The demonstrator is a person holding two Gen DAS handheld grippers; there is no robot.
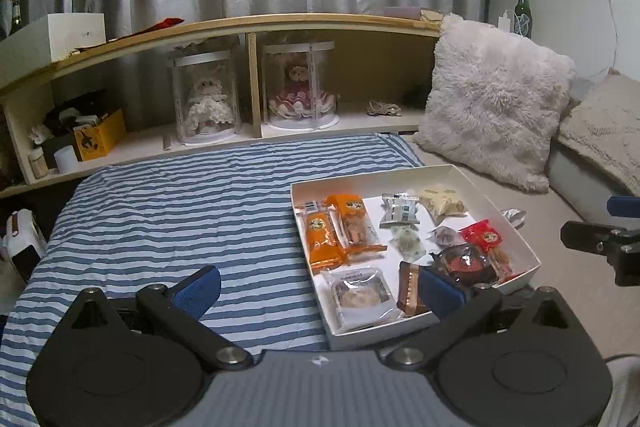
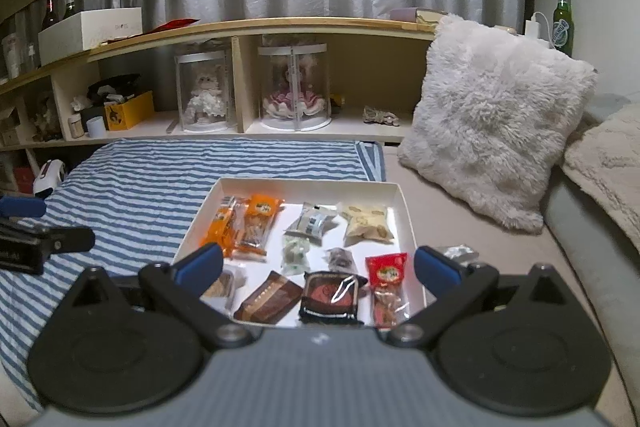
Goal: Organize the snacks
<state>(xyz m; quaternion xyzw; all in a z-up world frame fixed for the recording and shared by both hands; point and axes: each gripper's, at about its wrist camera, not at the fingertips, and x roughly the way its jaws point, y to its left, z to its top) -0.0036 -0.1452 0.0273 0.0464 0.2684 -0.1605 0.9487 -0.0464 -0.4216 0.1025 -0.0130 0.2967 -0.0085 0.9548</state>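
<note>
A shallow white box (image 1: 516,227) (image 2: 404,203) lies on the bed and holds several wrapped snacks: two orange packs (image 1: 324,235) (image 2: 256,223), a red pack (image 1: 484,237) (image 2: 386,269), a brown bar (image 2: 268,297), a dark pack (image 2: 330,297), a pale bag (image 2: 366,223). A silver wrapper (image 1: 514,215) (image 2: 456,251) lies outside the box on its right. My left gripper (image 1: 320,287) is open and empty, near the box's left front corner. My right gripper (image 2: 318,269) is open and empty, above the box's near edge.
A blue striped sheet (image 1: 180,203) covers the bed's left part. A furry white pillow (image 1: 496,107) and a beige cushion (image 1: 604,131) lean at the right. A wooden shelf (image 1: 256,27) behind holds two cased dolls, boxes and bottles.
</note>
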